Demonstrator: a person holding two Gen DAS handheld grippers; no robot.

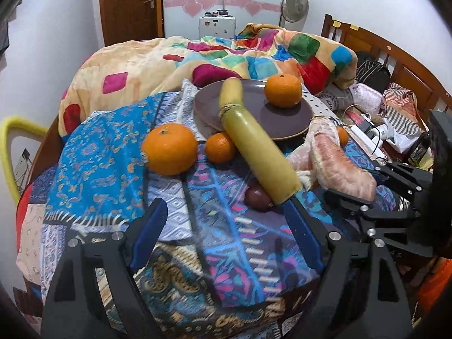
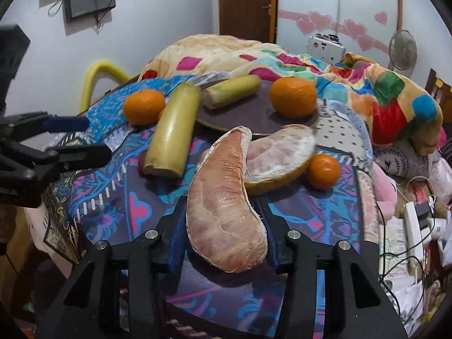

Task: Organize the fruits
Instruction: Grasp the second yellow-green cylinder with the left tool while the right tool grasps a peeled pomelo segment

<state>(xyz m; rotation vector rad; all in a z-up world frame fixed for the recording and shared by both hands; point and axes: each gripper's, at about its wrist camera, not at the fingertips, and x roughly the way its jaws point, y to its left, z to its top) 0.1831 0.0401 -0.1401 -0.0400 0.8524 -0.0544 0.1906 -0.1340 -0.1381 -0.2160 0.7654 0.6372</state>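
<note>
Between the blue pads of the right gripper (image 2: 224, 226) sits a big pink pomelo segment (image 2: 226, 209), clamped from both sides and pointing away toward the plate. Just beyond its far tip lies a second pomelo piece (image 2: 279, 155), still in its yellow rind, with a small orange (image 2: 323, 171) touching its right end.

Farther off, a dark brown plate (image 2: 254, 113) rests on the patterned blue cloth (image 2: 113, 197). On the plate are a large orange (image 2: 293, 97) at the right and a short piece of sugarcane (image 2: 231, 91) at the left. A longer sugarcane piece (image 2: 173, 130) lies on the cloth left of the plate, its far end by the rim; a dark round fruit (image 1: 258, 199) peeks out beside its near end. Left of that cane sits another orange (image 2: 144, 106), and in the left wrist view a smaller orange (image 1: 220, 147) lies between it and the cane.

At the left, the left gripper (image 1: 223, 223) hangs over the cloth with its jaws wide apart, holding nothing, its right finger close to the near end of the long cane. Behind everything is a heaped colourful quilt (image 2: 367, 84).
</note>
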